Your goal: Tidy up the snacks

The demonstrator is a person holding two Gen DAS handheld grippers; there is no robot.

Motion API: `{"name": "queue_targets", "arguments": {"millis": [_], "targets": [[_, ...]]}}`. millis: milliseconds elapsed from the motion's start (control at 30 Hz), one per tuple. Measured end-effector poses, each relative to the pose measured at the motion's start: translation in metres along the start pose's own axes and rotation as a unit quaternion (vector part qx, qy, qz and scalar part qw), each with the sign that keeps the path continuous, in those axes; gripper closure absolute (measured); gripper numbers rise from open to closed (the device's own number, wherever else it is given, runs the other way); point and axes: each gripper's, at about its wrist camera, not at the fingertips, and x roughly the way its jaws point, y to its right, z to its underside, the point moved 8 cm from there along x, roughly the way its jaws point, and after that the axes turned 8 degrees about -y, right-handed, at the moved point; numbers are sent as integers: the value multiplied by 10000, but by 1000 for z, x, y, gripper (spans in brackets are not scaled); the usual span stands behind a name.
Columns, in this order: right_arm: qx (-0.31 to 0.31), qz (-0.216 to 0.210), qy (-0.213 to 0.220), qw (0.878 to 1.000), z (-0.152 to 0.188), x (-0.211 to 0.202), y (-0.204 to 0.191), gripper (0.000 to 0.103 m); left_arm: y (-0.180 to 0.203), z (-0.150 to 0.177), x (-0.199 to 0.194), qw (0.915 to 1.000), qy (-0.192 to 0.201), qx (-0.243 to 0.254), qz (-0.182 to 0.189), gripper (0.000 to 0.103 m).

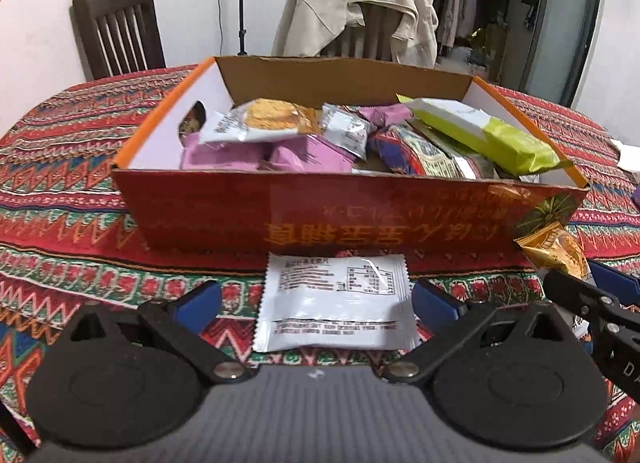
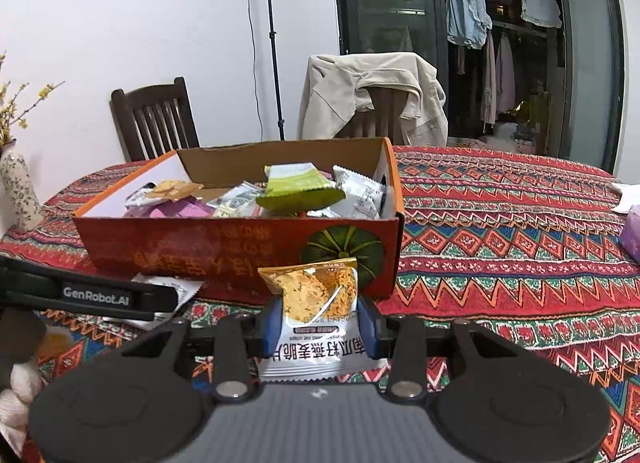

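Note:
An open orange-red cardboard box (image 1: 320, 215) (image 2: 192, 247) stands on the patterned tablecloth, holding several snack packets: pink, white and a green one (image 1: 492, 135). In front of it a white packet (image 1: 334, 303) lies flat, printed back up, between the blue pads of my left gripper (image 1: 318, 299), which is open around it without touching. My right gripper (image 2: 320, 327) is shut on a white packet with a golden top (image 2: 314, 299), held upright just in front of the box's pumpkin picture. In the left wrist view that right gripper (image 1: 584, 279) and the golden packet (image 1: 554, 253) show at the right edge.
A floral vase (image 2: 18, 191) stands at the table's left. A purple packet (image 2: 632, 235) and a white tissue (image 2: 628, 195) lie at the far right. Behind the table are a dark wooden chair (image 2: 154, 119), a chair draped with a beige jacket (image 2: 376, 95), and a light stand.

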Motion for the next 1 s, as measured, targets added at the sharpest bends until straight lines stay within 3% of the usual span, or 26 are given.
{"name": "queue_targets", "arguments": {"millis": [100,167,567,667,700,733,933,967,1000], "targets": [[-18,18,-21,10000,2,2,-1,65,1,4,10,9999,-98,35,26,0],[-40,5,-12,10000,2,1,-2,65,1,4,14,9998,-31,144,-128,0],[-46,-76,-67,9999,4,3,-2,64,0,7,15,9996,161,184,-166,0],[-42,-94,-50,9999,4,3,-2,64,-2,7,11,9995,215,137,-197,11],[-41,-99,-45,9999,4,2,-2,64,-2,7,10,9994,244,131,-202,21],[-39,-106,-40,9999,4,2,-2,64,-2,6,7,9993,272,131,-198,25],[-43,-120,0,9999,3,0,-2,64,-2,9,0,9992,321,180,-156,30],[-48,-125,6,9999,3,0,-2,64,-2,9,-3,9990,375,194,-169,33],[-56,-131,14,9999,3,-1,-3,64,-2,8,-6,9987,423,208,-171,44]]}}
